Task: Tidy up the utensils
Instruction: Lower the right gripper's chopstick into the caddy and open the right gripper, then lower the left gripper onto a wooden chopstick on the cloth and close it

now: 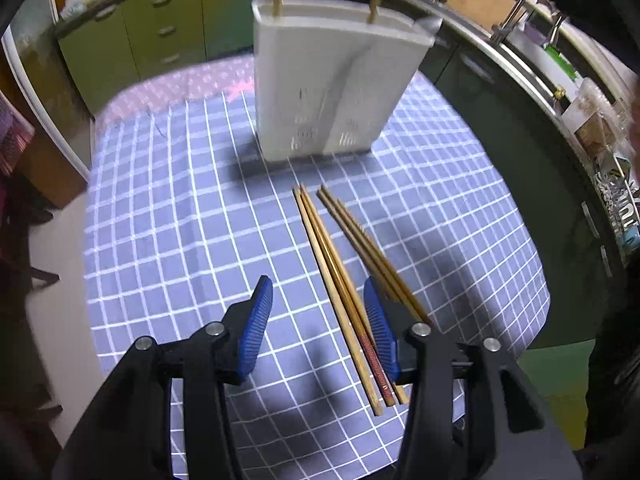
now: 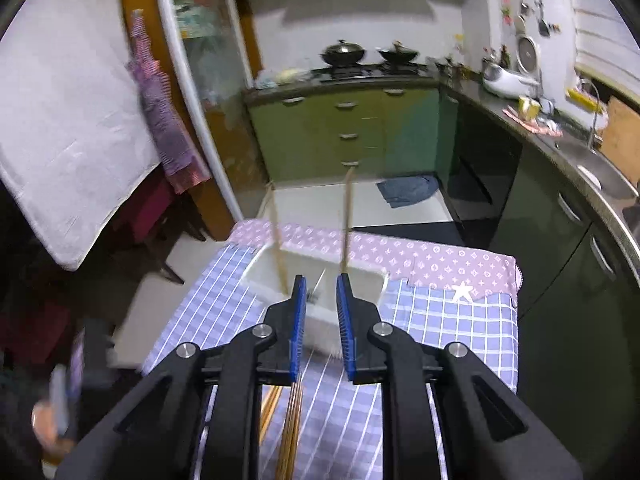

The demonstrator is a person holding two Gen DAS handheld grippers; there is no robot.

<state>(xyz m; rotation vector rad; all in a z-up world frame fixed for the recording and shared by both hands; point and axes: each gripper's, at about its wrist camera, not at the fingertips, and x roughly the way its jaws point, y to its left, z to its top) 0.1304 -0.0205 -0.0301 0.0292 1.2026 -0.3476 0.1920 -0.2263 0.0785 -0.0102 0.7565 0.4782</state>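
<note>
Hovering low over checked cloth (image 1: 168,216): left gripper (image 1: 318,322), jaws released, nothing between the blue pads (image 1: 258,320). Lying flat just right of centre, toward 1 o'clock: chopsticks (image 1: 340,296), two pairs side by side, near ends beside the right pad. Standing at 12 o'clock, well beyond their tips: white holder (image 1: 332,80), two sticks upright inside, one per compartment. Hanging above that holder (image 2: 360,280) in the right wrist view: right gripper (image 2: 321,312), jaws spread, empty, with chopsticks (image 2: 292,432) on the cloth (image 2: 448,320) at 6 o'clock below.
</note>
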